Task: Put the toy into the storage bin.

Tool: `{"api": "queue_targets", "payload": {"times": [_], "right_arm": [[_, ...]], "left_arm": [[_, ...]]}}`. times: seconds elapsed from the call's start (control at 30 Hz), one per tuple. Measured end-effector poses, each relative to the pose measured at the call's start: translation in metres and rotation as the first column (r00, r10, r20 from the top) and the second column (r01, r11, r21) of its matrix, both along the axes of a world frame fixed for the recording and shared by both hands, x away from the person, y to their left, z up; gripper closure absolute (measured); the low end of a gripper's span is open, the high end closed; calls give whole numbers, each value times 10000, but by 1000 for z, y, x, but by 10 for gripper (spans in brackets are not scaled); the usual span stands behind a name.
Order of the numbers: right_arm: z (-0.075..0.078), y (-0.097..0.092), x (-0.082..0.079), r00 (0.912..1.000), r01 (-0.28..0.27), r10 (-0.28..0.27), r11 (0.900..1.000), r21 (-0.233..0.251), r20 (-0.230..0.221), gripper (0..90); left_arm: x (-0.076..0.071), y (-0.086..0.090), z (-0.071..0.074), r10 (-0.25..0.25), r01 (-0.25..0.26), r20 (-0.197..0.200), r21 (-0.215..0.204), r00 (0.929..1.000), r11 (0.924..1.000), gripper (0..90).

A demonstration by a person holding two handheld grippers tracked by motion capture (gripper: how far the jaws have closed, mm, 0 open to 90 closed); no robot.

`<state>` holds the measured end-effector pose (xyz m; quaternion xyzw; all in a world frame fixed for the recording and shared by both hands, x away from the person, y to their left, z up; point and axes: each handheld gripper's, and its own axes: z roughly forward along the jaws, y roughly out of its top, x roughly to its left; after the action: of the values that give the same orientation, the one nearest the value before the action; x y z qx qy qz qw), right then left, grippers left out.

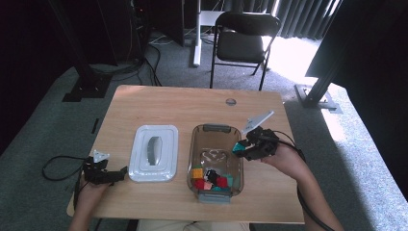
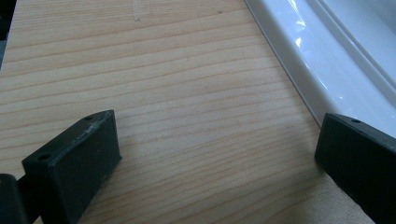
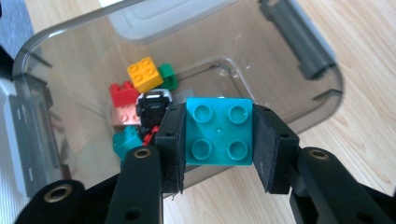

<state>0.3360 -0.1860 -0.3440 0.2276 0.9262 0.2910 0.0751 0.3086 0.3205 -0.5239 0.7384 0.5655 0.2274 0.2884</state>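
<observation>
A teal brick [image 3: 219,131], studs facing the camera, sits clamped between the pads of the right gripper [image 1: 250,147], held just above the right rim of the clear bin [image 1: 198,144] near the table's [image 1: 168,103] right edge. The right hand [image 1: 284,161] reaches in from the near right, forearm angled toward the bin. Below, a heap of bricks [image 1: 211,180] lies at the bin's near end. The white lid [image 1: 154,153] rests left of the bin. By the near left corner, the left gripper [image 1: 115,174] lies low, jaws spread wide with nothing between them, just beside the lid's edge.
</observation>
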Motion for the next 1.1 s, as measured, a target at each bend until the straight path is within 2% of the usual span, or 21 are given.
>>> {"api": "queue_targets", "payload": {"times": [0.27,0.5,0.6,0.67,0.77,0.87,1.1], "right_arm": [[-5,16,-8,9978,-617,613,9980,-148,-235,586],[-14,31,-17,9910,-1261,1236,9909,-481,-519,586],[-15,32,-18,9903,-1318,1290,9897,-564,-509,586],[-24,39,-21,9846,-1623,1562,9836,-786,-785,586],[-28,40,-22,9810,-1771,1703,9817,-702,-933,586],[-34,44,-25,9768,-1970,1868,9757,-965,-1046,586],[-42,51,-30,9604,-2612,2421,9546,-1434,-1377,586]], "left_arm": [[0,0,0,-1,1,3,3,10000,10000,5],[0,0,0,1,-1,1,1,10000,10000,5],[0,0,0,-6,6,-18,9,10000,10000,5],[0,0,0,4,-4,12,-1,10000,10000,5],[0,0,0,4,-4,14,0,10000,10000,5],[0,0,0,6,-6,16,-2,10000,10000,5],[0,0,0,5,-5,16,-1,10000,10000,5]]}}
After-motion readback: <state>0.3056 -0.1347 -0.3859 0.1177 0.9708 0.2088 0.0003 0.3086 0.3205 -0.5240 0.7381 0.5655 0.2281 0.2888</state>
